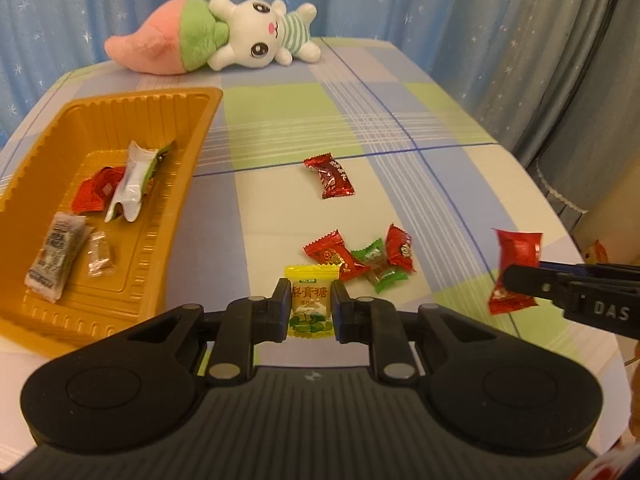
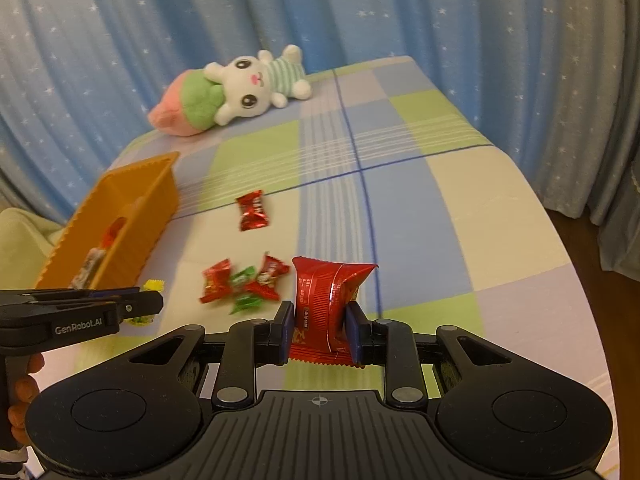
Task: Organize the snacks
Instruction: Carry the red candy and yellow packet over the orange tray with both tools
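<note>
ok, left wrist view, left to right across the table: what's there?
Orange tray → yellow candy clamped in the left gripper → green candy → red snack packet held by the right gripper.

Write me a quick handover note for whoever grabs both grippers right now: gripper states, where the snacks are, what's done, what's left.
Left gripper: shut on the yellow candy.
Right gripper: shut on a red snack pack.
Orange tray sits at the left; several wrapped snacks already lie in it.
Left on the checked cloth: one lone red candy and a cluster of red and green candies near the grippers.
Next, likely: drop both held items into the tray, then collect the rest. The plush rabbit is not part of the job.
</note>
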The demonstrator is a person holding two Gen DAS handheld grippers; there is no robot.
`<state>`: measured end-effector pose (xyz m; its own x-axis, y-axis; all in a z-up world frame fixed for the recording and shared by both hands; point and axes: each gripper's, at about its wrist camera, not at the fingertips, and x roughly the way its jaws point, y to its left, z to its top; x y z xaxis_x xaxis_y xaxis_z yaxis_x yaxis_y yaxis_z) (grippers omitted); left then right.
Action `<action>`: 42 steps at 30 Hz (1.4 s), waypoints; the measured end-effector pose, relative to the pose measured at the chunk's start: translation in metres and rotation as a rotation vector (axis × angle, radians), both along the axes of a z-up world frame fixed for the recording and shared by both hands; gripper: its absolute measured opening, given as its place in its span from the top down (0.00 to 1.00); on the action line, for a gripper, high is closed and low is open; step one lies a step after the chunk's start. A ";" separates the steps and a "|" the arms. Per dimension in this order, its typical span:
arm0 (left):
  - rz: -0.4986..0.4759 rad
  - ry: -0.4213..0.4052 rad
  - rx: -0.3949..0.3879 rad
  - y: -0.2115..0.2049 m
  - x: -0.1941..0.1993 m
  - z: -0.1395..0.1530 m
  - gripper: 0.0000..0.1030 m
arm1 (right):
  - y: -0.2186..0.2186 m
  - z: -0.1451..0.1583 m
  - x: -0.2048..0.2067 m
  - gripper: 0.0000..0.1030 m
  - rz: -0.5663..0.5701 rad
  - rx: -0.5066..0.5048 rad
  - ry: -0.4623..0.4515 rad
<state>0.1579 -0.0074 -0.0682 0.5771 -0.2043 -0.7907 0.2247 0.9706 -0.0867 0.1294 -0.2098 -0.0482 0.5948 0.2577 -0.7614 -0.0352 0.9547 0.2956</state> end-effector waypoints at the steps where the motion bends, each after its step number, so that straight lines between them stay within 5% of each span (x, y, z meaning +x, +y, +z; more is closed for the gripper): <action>1: 0.002 -0.005 -0.003 0.002 -0.004 0.003 0.82 | 0.003 0.003 -0.001 0.73 0.008 0.003 0.000; 23: 0.216 -0.079 0.008 0.131 -0.083 0.055 0.82 | 0.137 0.039 -0.021 0.73 0.338 0.128 0.000; 42: 0.232 -0.168 0.033 0.199 -0.042 0.076 0.82 | 0.229 0.044 0.037 0.73 0.364 0.141 -0.011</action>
<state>0.1163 0.1921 0.0082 0.7291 -0.0271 -0.6839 0.0048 0.9994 -0.0344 0.1664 0.0195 -0.0042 0.4532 0.5551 -0.6975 -0.3681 0.8291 0.4207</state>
